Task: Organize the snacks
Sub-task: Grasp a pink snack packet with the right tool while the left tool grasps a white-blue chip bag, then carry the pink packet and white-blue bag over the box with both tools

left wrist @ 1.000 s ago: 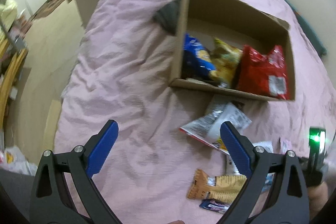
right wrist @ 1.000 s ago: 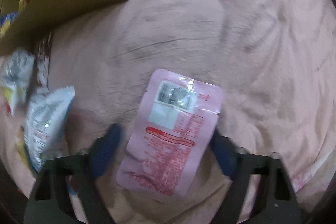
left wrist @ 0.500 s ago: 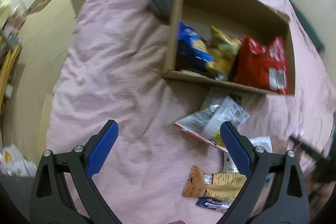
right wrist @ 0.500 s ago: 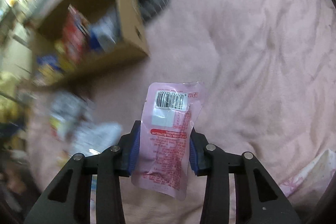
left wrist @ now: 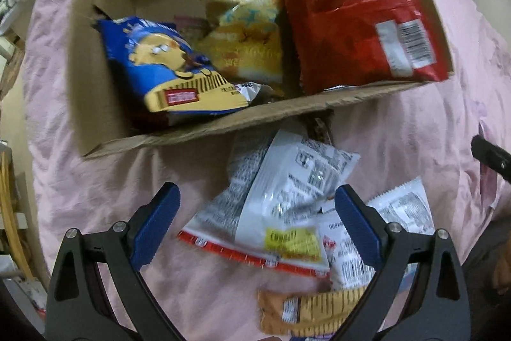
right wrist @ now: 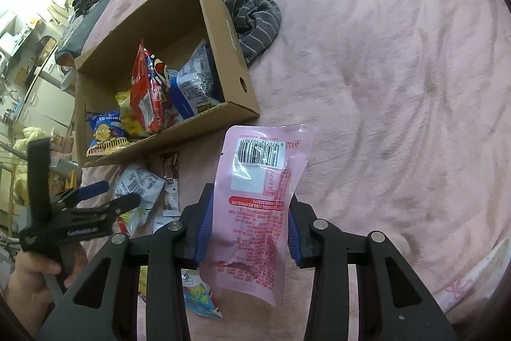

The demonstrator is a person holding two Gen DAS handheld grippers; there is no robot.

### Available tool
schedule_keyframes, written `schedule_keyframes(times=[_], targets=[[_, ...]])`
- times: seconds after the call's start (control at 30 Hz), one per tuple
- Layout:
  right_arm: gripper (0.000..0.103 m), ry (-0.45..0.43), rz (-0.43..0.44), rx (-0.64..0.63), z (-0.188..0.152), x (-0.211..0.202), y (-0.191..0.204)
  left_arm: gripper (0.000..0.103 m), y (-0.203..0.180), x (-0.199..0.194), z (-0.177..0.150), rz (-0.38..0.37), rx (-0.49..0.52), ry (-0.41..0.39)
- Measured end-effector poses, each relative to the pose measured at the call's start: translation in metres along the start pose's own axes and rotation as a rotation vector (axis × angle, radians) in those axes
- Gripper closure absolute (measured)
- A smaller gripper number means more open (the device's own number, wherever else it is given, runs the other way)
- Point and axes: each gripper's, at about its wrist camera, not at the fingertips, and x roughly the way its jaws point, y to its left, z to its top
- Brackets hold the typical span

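While the right gripper (right wrist: 247, 226) pinches a pink pouch (right wrist: 258, 206) near the cardboard box (right wrist: 236, 53), the left gripper (left wrist: 257, 221) hangs wide open over loose packets (left wrist: 281, 200) just beside that box.

A pink pouch (right wrist: 260, 206) with a barcode hangs upright, back side showing, above the bed. The open cardboard box (left wrist: 198, 130) holds red (left wrist: 357, 31), yellow (left wrist: 246, 43) and blue (left wrist: 166, 66) snack bags standing; loose silver-white packets (left wrist: 281, 200) lie just beside its near wall.
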Motion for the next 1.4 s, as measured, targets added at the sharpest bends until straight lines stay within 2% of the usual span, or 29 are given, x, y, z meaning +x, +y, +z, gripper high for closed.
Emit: schedule_keyframes(times=[0.17,0.3,0.47,0.57,0.7,1.13,1.4], targets=[[0.062,0.014,-0.002,-0.006,0.003,0.006,0.003,0.009,-0.005,0.012,0.009,-0.025,0.015,0.004],[0.062,0.018,0.002,-0.012,0.003,0.009,0.006,0.028,-0.008,0.019,0.011,-0.077,0.015,0.031],[0.062,0.022,0.000,-0.021,0.003,0.011,0.010,0.051,-0.011,0.015,0.008,-0.079,0.032,0.027],[0.062,0.021,-0.005,-0.019,0.003,0.011,0.009,0.059,-0.016,0.007,0.000,-0.075,0.029,0.013],[0.062,0.020,-0.002,-0.008,0.005,0.011,0.007,0.064,-0.013,-0.008,-0.015,-0.064,0.007,-0.010],[0.062,0.004,0.035,-0.004,0.007,0.004,0.010,0.067,0.020,-0.048,-0.050,-0.024,-0.094,-0.068],[0.062,-0.014,0.054,0.001,0.007,-0.002,0.013,0.068,0.028,-0.093,-0.069,0.022,-0.138,-0.182]])
